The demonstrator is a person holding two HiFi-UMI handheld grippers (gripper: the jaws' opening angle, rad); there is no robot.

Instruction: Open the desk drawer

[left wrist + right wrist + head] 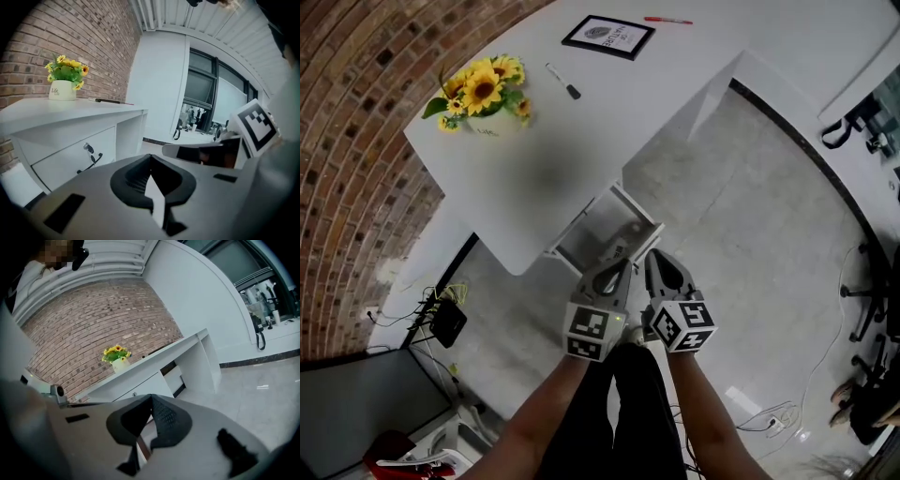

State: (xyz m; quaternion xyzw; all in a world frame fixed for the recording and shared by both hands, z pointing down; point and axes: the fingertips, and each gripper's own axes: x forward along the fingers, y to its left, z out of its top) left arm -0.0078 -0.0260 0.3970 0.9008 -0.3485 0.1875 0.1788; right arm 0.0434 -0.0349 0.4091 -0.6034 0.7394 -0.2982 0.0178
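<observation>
Hovering before drawer [614, 225]: handle ungripped.
Method: part one gripper's fingers, lower them square onto the black handle [89, 164] beneath the key [86, 147], clamp, pull straight out. Left gripper [150, 156]: fingers together, empty. Right gripper [151, 396]: fingers together, empty. Drawer: under the edge of the surface [581, 122], seemingly closed, near and ahead of both pairs of fingertips, untouched.

Smooth matt desk [581, 150], rough brick wall [356, 122]
</observation>
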